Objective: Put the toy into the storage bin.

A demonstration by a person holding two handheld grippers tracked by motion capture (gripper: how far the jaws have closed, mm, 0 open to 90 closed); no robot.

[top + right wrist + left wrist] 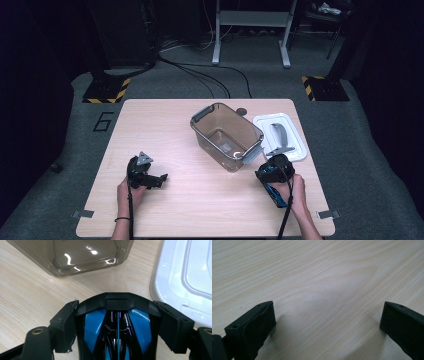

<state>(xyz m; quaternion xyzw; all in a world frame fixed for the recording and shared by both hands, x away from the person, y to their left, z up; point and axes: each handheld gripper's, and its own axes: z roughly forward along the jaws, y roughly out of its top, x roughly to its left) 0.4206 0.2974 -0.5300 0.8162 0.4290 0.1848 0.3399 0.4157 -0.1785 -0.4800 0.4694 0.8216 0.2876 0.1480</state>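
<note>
In the high view, a pale wooden table (200, 200) fills the middle of the frame; a clear brownish bin (226, 136) with grey handles stands at centre, and its white lid (280, 136) lies flat just to the right of it. The left gripper (161, 179) rests at lower left, well apart from the bin. The right gripper (267, 172) sits at lower right, near the bin's front corner, grasping a black and blue toy car (275, 182). In the left gripper view, the jaws stand released and wide apart at the bottom corners, bare tabletop between them. In the right gripper view, the two jaws press on the car's sides at bottom centre; the bin sits at the upper left, the lid at the upper right.
</note>
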